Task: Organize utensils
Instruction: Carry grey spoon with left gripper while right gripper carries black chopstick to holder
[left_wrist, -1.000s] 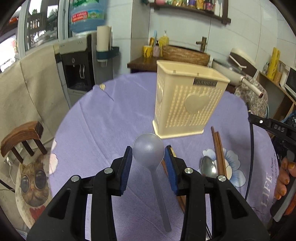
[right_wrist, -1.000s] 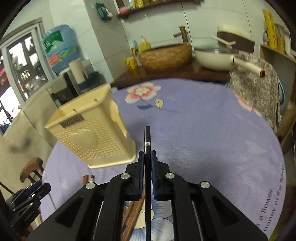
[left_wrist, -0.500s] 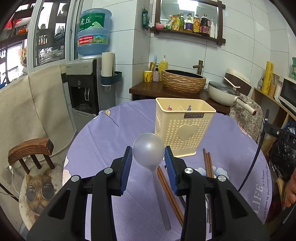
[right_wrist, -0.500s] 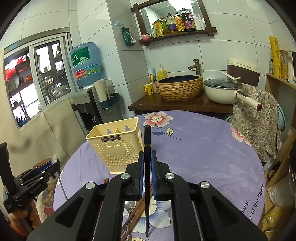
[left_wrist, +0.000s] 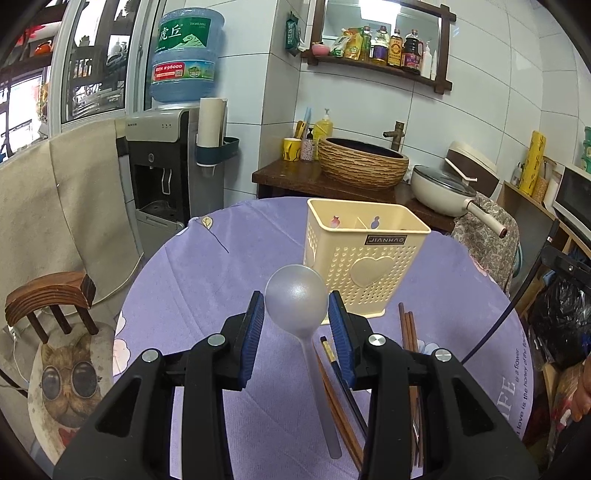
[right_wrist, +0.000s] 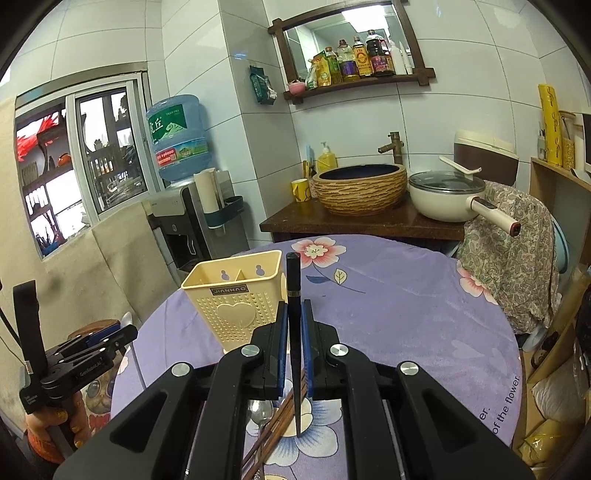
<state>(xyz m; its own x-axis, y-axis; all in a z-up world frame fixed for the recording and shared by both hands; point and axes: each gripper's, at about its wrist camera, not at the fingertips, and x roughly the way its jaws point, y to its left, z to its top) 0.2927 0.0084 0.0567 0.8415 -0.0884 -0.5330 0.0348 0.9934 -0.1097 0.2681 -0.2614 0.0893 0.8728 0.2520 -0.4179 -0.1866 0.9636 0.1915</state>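
Observation:
My left gripper (left_wrist: 296, 308) is shut on the bowl of a translucent grey spoon (left_wrist: 296, 295), held above the purple tablecloth (left_wrist: 199, 295) with its handle slanting back toward the camera. The cream perforated utensil holder (left_wrist: 364, 266) stands just beyond it, its compartments showing nothing inside. My right gripper (right_wrist: 294, 314) is shut on a black chopstick (right_wrist: 293, 280) that stands nearly upright, to the right of the holder (right_wrist: 232, 299). On the cloth lie brown chopsticks (left_wrist: 408, 328), a black chopstick (left_wrist: 334, 365) and a metal spoon (right_wrist: 260, 410). The left gripper (right_wrist: 96, 343) also shows at the left of the right wrist view.
A wooden chair (left_wrist: 48, 299) with a cat cushion (left_wrist: 70, 384) stands left of the round table. Behind the table are a water dispenser (left_wrist: 162, 166) and a dark counter with a wicker basin (left_wrist: 364, 162) and a white pan (left_wrist: 443, 188). A cloth-draped chair (right_wrist: 506, 251) stands at the right.
Both grippers rose and drew back from the table with the spoon and the black chopstick still held. The holder now looks smaller and farther off. The right gripper's view levelled out.

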